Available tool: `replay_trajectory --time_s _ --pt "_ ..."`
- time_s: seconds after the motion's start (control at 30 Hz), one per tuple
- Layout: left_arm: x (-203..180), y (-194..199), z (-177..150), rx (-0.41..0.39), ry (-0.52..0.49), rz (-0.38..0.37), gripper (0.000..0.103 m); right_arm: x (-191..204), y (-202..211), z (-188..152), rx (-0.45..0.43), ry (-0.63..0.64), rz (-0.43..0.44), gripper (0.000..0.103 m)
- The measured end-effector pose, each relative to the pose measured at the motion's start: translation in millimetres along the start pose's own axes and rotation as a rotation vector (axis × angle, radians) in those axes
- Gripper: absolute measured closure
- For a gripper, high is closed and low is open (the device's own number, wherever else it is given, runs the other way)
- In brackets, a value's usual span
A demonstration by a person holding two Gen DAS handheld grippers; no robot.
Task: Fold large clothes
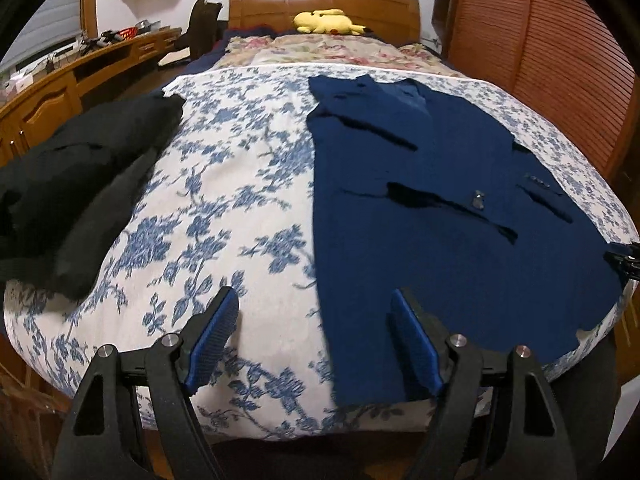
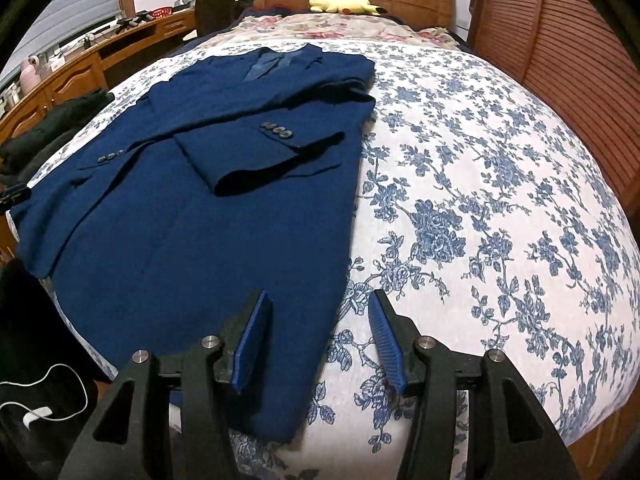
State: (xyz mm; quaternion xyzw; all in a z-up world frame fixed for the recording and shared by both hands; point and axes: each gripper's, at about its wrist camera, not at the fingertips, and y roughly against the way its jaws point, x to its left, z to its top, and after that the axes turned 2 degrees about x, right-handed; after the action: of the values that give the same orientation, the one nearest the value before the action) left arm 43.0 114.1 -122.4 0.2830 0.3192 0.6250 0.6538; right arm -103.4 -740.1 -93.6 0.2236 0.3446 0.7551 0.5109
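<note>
A navy blue jacket (image 1: 420, 220) lies flat on the bed, collar toward the headboard, hem at the near edge. Both sleeves are folded across its front; one cuff (image 2: 276, 130) shows several buttons. My left gripper (image 1: 314, 296) hangs open over the jacket's lower left edge, its right finger above the cloth and its left finger above the sheet. In the right wrist view the jacket (image 2: 200, 240) fills the left half. There my right gripper (image 2: 318, 296) stands open over the lower right edge. Nothing is pressed between either pair of pads.
The bed (image 1: 240, 184) has a white sheet with blue flowers. A black garment (image 1: 72, 200) lies bunched at its left side. A yellow plush toy (image 1: 328, 22) rests by the wooden headboard. A wooden desk (image 1: 48, 92) runs along the left, slatted wardrobe doors (image 1: 560, 60) along the right.
</note>
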Motion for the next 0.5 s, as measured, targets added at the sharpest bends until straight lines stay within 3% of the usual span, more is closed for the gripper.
replay_trajectory --time_s 0.5 --pt "-2.3 -10.4 -2.7 0.011 0.008 0.046 0.024 2.4 -0.1 -3.5 0.007 -0.020 0.023 0.049"
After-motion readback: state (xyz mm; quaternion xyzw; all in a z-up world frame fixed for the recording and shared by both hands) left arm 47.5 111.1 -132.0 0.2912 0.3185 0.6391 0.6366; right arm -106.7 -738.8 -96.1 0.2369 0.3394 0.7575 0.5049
